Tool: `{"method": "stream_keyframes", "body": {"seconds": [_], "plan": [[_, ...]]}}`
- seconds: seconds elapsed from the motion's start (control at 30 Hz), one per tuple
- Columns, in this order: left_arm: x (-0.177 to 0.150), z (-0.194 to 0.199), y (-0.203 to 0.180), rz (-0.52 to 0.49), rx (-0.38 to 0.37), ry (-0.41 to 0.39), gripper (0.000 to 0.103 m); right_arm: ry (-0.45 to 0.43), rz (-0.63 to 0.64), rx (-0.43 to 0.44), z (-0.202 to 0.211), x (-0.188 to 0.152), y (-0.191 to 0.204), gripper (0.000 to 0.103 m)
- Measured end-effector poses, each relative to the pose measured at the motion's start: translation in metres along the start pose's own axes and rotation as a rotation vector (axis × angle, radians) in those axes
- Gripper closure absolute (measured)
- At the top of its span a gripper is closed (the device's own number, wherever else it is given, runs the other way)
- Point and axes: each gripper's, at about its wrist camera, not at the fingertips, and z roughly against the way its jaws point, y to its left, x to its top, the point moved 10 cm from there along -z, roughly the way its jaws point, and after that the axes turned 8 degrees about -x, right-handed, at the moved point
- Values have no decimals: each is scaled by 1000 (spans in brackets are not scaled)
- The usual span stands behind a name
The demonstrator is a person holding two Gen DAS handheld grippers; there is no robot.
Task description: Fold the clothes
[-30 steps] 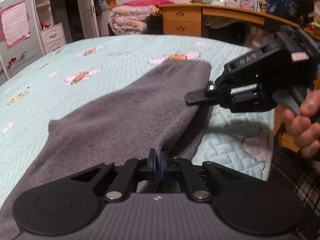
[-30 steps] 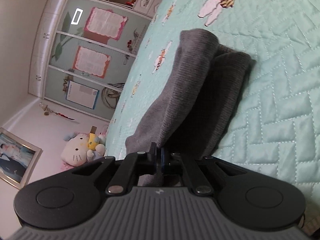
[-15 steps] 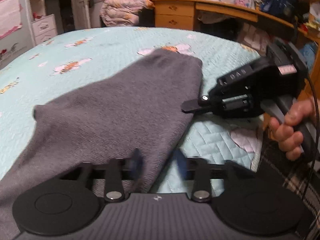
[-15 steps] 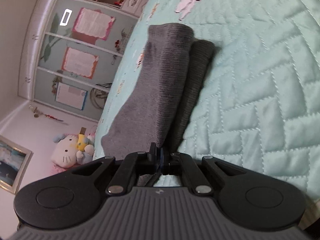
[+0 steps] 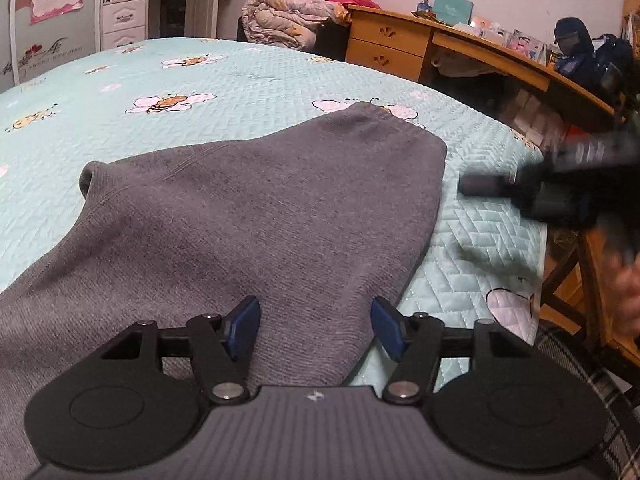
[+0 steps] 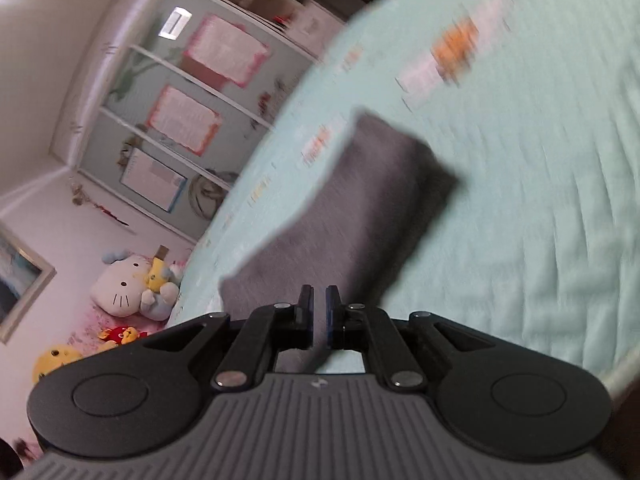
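A grey knitted garment (image 5: pixel 260 220) lies folded on the teal quilted bed (image 5: pixel 160 76). My left gripper (image 5: pixel 315 328) is open just above the garment's near edge, and its blue pads (image 5: pixel 244 326) hold nothing. The right gripper (image 5: pixel 472 185) shows blurred at the right, off the cloth's right edge and over the quilt. In the right wrist view the right gripper (image 6: pixel 319 312) has only a narrow gap between its fingers and nothing in it. The garment (image 6: pixel 360 208) lies ahead of it, blurred by motion.
The bed's right edge (image 5: pixel 540 264) drops to a wooden desk (image 5: pixel 480 52) with clutter on top. A rolled duvet (image 5: pixel 288 20) sits beyond the far edge. Plush toys (image 6: pixel 128 280) and a wardrobe (image 6: pixel 192 120) are past the bed's other side. A hand (image 5: pixel 628 300) is at the right.
Both grippers have let go of the garment, the left first. The cloth now lies flat on the bed. The right gripper has pulled back to the right, away from the cloth's edge.
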Motion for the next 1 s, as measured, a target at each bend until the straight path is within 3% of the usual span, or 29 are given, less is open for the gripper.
{"method": "stream_keyframes", "body": {"seconds": [0.23, 0.27, 0.37, 0.43, 0.6, 0.7, 0.77, 0.93, 1.0], "plan": [[-6, -2, -5, -80, 39, 20, 28, -88, -123, 8, -24, 37, -22, 97], [-5, -2, -3, -65, 30, 19, 28, -101, -141, 9, -28, 42, -26, 103], [-2, 4, 6, 22, -20, -1, 28, -138, -125, 21, -28, 51, -25, 103], [1, 9, 16, 122, -75, -31, 28, -125, -46, -39, -25, 49, -18, 103], [9, 36, 46, 348, -150, -120, 32, -128, -86, 4, -10, 55, -11, 98], [3, 41, 57, 316, -94, -102, 32, -214, -64, 89, 10, 70, 8, 97], [-5, 40, 61, 274, -52, -81, 39, -246, -87, 135, 16, 81, 12, 97], [-16, 41, 64, 191, 1, -63, 42, -275, -81, 104, 10, 87, 10, 97], [-18, 42, 66, 185, 1, -62, 42, -299, -130, 149, 14, 85, 4, 97]]}}
